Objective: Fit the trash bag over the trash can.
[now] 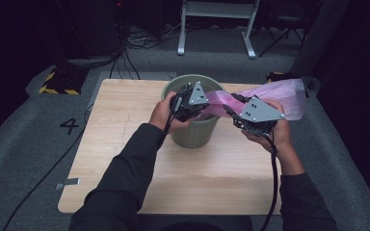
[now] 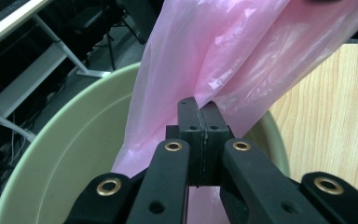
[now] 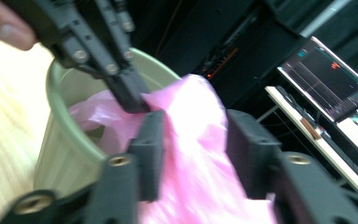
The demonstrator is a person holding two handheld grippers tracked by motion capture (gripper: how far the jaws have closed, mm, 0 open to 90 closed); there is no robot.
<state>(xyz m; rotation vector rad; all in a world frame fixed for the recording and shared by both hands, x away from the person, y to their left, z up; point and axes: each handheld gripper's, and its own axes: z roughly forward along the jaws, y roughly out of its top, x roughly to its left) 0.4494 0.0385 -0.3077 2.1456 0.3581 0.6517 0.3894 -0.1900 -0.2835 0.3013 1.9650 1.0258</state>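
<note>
A pale green bin stands at the far middle of the wooden table. A pink plastic bag stretches from the bin's mouth out to the right. My left gripper is over the bin's rim, shut on a fold of the pink bag, with the bin's inner wall below it. My right gripper sits just right of the bin, open, with the bag lying between its fingers. The left gripper shows in the right gripper view, pinching the bag above the bin.
The table's front half is bare wood. Cables run over the grey floor at the left. A white desk frame stands behind the table, and a lit monitor sits on a desk at the right.
</note>
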